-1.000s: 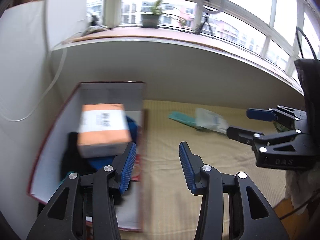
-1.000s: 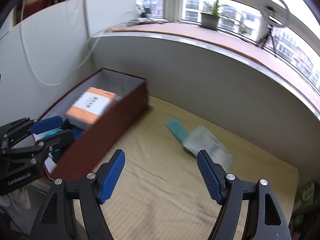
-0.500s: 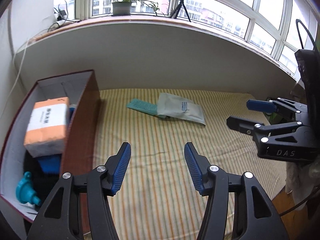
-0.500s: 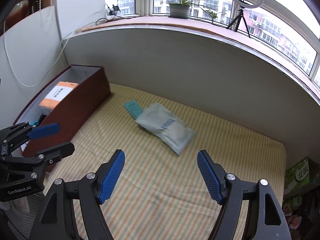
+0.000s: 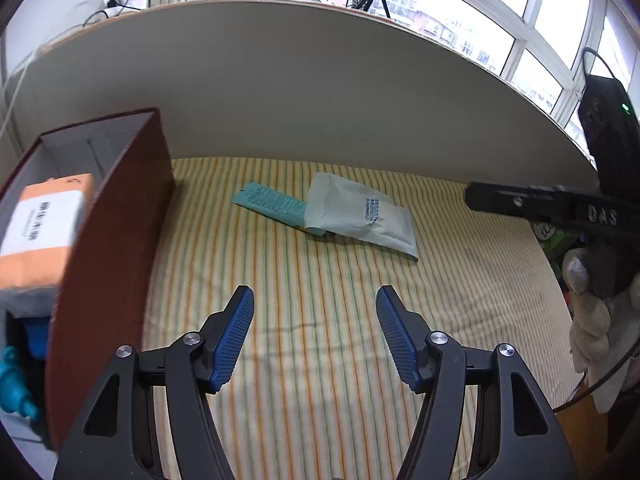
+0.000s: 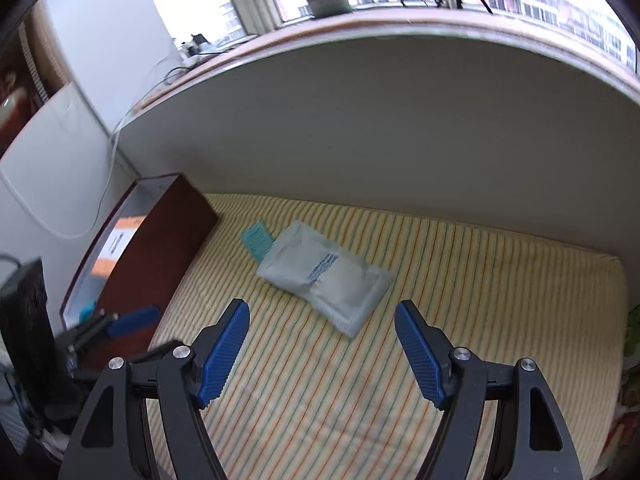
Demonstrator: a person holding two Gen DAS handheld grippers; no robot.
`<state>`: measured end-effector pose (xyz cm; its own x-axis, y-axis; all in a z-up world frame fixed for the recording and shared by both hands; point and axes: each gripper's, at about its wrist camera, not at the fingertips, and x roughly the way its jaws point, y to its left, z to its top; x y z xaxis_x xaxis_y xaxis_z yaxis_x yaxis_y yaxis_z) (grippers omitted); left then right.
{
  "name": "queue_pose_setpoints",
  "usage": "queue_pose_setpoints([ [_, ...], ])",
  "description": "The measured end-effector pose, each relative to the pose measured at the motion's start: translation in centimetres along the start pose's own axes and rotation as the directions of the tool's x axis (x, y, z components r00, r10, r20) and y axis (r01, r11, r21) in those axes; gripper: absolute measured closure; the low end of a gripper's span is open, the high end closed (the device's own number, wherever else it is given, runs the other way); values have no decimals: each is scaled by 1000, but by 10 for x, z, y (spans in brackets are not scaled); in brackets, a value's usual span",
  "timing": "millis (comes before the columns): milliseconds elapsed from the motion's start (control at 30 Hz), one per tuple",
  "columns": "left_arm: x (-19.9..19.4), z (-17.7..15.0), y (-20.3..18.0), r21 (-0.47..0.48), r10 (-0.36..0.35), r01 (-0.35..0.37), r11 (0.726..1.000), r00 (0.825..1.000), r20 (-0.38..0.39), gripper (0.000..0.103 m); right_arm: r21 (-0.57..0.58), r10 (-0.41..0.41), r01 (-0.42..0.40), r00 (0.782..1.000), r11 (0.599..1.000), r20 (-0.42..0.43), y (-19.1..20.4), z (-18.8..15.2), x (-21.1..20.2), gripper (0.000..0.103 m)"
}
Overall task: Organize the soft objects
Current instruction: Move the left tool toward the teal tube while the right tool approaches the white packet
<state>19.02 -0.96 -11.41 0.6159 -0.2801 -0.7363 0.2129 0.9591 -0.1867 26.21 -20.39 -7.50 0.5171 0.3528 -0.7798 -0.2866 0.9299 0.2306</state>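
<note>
My left claw (image 5: pixel 314 334) stands apart with nothing between its pads; its jaws have just been opening. My right claw (image 6: pixel 322 348) is also spread wide and empty, hanging over the striped surface (image 6: pixel 460 280). Just ahead of the right claw lies the pale soft packet (image 6: pixel 326 276), printed in blue, flat on the stripes. Its far end overlaps a teal packet (image 6: pixel 256 238). Nothing stands between either claw and the two packets. At the left edge of the surface sits a dark red box (image 5: pixel 116 236), open on top. Inside I see an orange-and-white package (image 5: pixel 44 228) and, nearer me, something teal (image 5: pixel 14 384); the rest is too dark to tell.
</note>
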Motion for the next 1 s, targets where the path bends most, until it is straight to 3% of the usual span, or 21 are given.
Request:
queue_pose_setpoints([
  [100, 14, 5, 2, -31, -11, 11, 999, 1000, -10, 40, 32, 32, -31, 999, 999, -32, -6, 10, 21, 31],
  [400, 41, 18, 10, -65, -18, 16, 998, 999, -33, 40, -53, -6, 1, 996, 999, -93, -6, 42, 86, 31],
  [600, 61, 17, -5, -67, -92, 86, 994, 992, -81, 40, 16, 51, -49, 989, 999, -140, -26, 48, 119, 31],
  [867, 68, 21, -3, -81, -74, 68, 994, 994, -86, 41, 51, 121, -113, 977, 992, -179, -38, 46, 130, 31],
  [1000, 62, 23, 12, -124, -59, 49, 991, 995, -81, 41, -7, 136, -139, 973, 990, -189, -36, 45, 127, 31],
])
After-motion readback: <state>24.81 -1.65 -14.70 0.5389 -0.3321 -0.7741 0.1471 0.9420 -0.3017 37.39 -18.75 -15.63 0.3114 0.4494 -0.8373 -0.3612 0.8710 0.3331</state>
